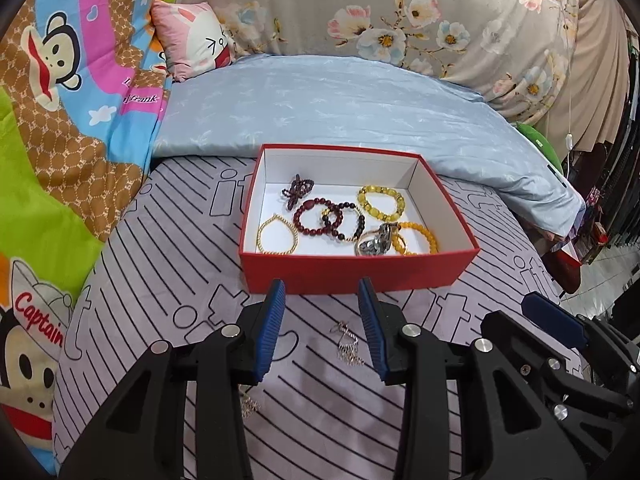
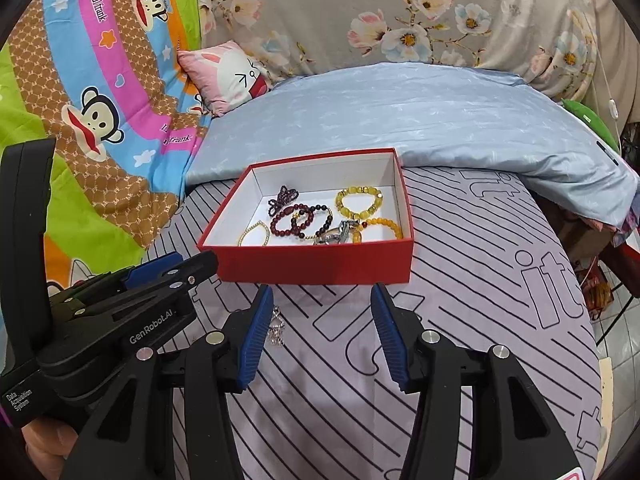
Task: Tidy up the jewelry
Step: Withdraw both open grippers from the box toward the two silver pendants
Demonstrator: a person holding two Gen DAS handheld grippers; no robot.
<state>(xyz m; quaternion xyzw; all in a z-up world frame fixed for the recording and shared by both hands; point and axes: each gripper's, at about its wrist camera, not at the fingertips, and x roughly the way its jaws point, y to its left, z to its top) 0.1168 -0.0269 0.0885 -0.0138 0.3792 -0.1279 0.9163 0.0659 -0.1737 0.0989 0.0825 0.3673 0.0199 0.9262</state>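
The left gripper [image 1: 322, 292] is seen with its blue pads parted and nothing held between them. A small silver chain [image 1: 347, 345] lies on the striped sheet [image 1: 168, 272] in the gap between the pads, untouched. A second bit of chain [image 1: 250, 404] is partly hidden under the left finger of this gripper. The right gripper [image 2: 322, 298] is held just beside it, its pads spread somewhat wider and likewise empty. In the right wrist view the silver chain [image 2: 277, 330] is seen just beside the right gripper's left pad, apart from it.

Just beyond both sets of fingertips a red box [image 1: 352, 270] with a white inside is set on the sheet, open at the top. Inside it several bracelets are gathered: a thin gold bracelet [image 1: 277, 235] at the near left, a dark red bead bracelet [image 1: 314, 216], a black bead bracelet [image 1: 345, 222] overlapping it, a yellow bead bracelet [image 1: 381, 202] at the far right, an orange bead bracelet [image 1: 416, 238] at the near right, and a silver piece [image 1: 374, 242] lying on the orange one. A dark beaded bundle [image 1: 298, 190] is placed at the far left.

Behind the box a light blue quilt [image 1: 340, 100] is spread, with a pink pillow [image 1: 192, 44] and a cartoon blanket [image 1: 72, 120] to the left.
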